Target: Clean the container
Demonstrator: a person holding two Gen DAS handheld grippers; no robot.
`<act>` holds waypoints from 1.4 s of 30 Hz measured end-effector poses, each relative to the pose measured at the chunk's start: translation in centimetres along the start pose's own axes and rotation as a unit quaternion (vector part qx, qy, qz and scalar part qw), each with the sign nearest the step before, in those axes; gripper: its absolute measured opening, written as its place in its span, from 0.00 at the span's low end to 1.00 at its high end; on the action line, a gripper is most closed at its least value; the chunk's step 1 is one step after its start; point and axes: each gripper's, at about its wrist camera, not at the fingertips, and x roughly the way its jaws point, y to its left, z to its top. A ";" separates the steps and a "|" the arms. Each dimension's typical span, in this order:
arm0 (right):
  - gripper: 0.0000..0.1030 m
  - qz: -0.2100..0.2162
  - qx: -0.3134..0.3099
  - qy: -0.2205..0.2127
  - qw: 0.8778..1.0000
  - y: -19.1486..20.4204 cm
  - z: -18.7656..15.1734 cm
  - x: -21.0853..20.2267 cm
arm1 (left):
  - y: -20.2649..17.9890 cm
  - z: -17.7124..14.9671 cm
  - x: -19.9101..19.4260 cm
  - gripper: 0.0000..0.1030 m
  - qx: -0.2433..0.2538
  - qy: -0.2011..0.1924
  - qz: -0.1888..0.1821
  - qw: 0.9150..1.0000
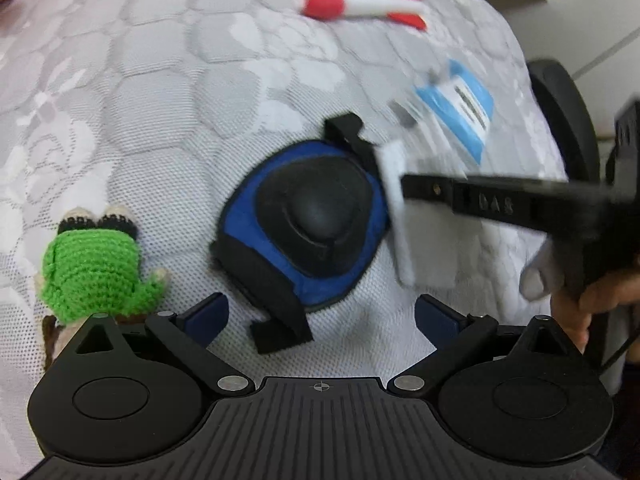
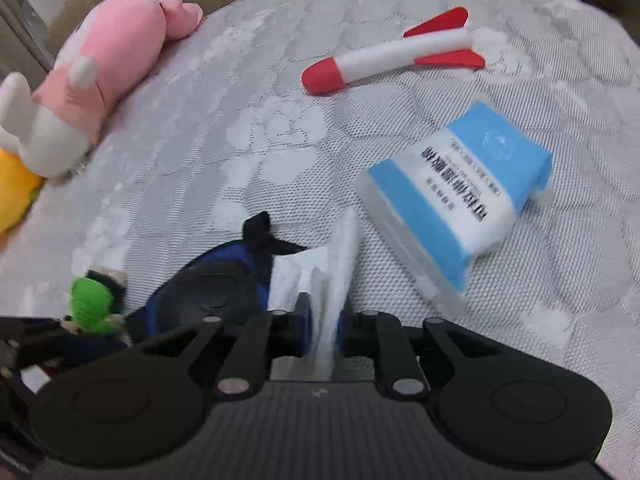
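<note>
A blue and black knee pad (image 1: 320,208) lies on the white lace-covered surface (image 1: 160,100), just ahead of my left gripper (image 1: 322,312). That gripper is open, and the pad's black strap reaches in between its blue-padded fingers. My right gripper (image 2: 325,318) is shut on a folded white tissue (image 2: 308,276). In the left wrist view the right gripper (image 1: 404,196) comes in from the right, and the tissue (image 1: 396,216) hangs against the pad's right edge. The right wrist view shows the knee pad (image 2: 208,300) low and left of the tissue.
A blue and white tissue pack (image 2: 460,192) lies right of the pad, and a red and white toy rocket (image 2: 392,60) lies beyond it. A green crochet doll (image 1: 92,268) sits left of the pad. A pink plush (image 2: 108,60) rests at far left. A hand (image 1: 592,296) holds the right gripper.
</note>
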 end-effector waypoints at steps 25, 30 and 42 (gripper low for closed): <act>0.14 0.052 0.072 0.016 0.996 -2.0 1.0 1.3 | 4.4 1.6 2.4 1.00 -0.228 -0.042 -0.120 0.965; 0.14 0.045 0.105 -0.048 0.992 -3.6 1.9 -1.1 | -0.8 1.4 0.2 0.66 -0.011 -0.108 -0.037 0.993; 0.13 0.188 0.144 -0.065 0.969 -3.7 2.4 -2.6 | -9.3 -2.4 1.5 0.65 0.301 -0.127 0.067 0.943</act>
